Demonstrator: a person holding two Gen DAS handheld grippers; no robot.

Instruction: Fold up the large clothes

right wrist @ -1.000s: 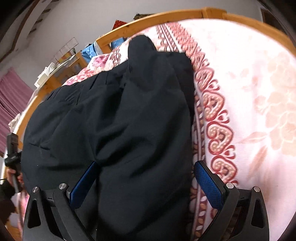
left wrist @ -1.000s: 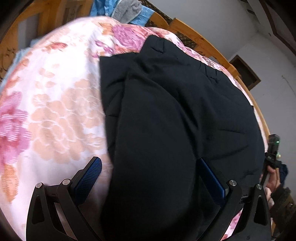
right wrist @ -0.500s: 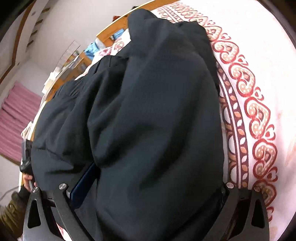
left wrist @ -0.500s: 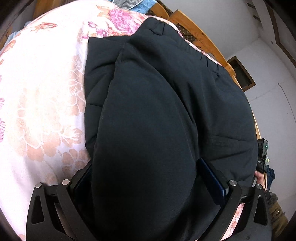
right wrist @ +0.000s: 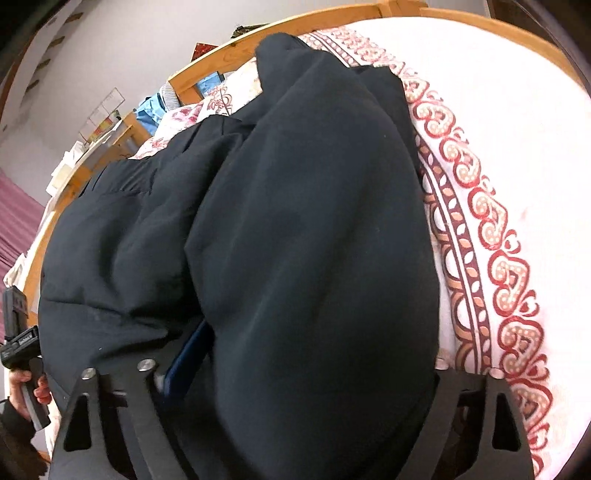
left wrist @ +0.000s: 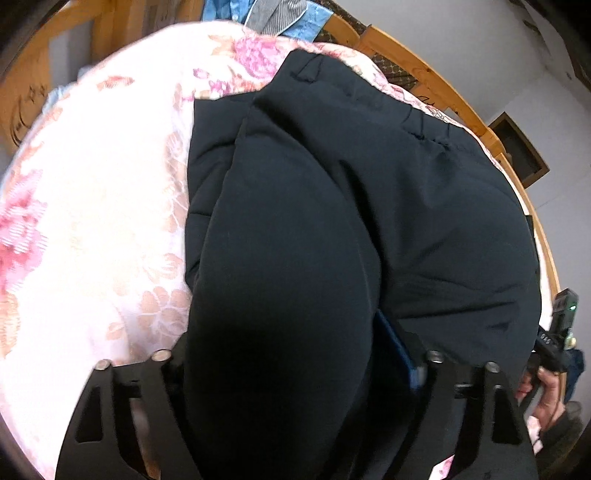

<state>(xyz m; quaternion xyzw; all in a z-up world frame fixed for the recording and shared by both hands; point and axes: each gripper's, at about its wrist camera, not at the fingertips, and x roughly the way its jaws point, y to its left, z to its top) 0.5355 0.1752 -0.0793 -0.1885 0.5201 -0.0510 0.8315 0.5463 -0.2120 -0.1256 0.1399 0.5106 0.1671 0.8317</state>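
Observation:
A large black padded coat point(left wrist: 332, 221) lies spread on a floral bedspread point(left wrist: 92, 221), a sleeve folded over each side. My left gripper point(left wrist: 291, 354) has the near end of the left sleeve bulging between its two fingers; one blue pad point(left wrist: 395, 343) shows, the other is hidden. In the right wrist view the coat point(right wrist: 277, 221) fills the frame. My right gripper point(right wrist: 306, 362) straddles the near end of the right sleeve the same way, blue pad point(right wrist: 188, 354) showing on the left. Both sets of fingers stand wide around thick cloth.
The bedspread has a white area with a red scroll border point(right wrist: 491, 240) right of the coat. A wooden bed frame point(left wrist: 424, 74) rings the mattress. Blue and grey clothes point(left wrist: 273, 14) lie at the head. The other hand and its gripper point(left wrist: 554, 343) show at the edge.
Both grippers have pushed forward onto the folded sleeves, so the cloth now fills the gap between the fingers. The fingers have narrowed a little around it.

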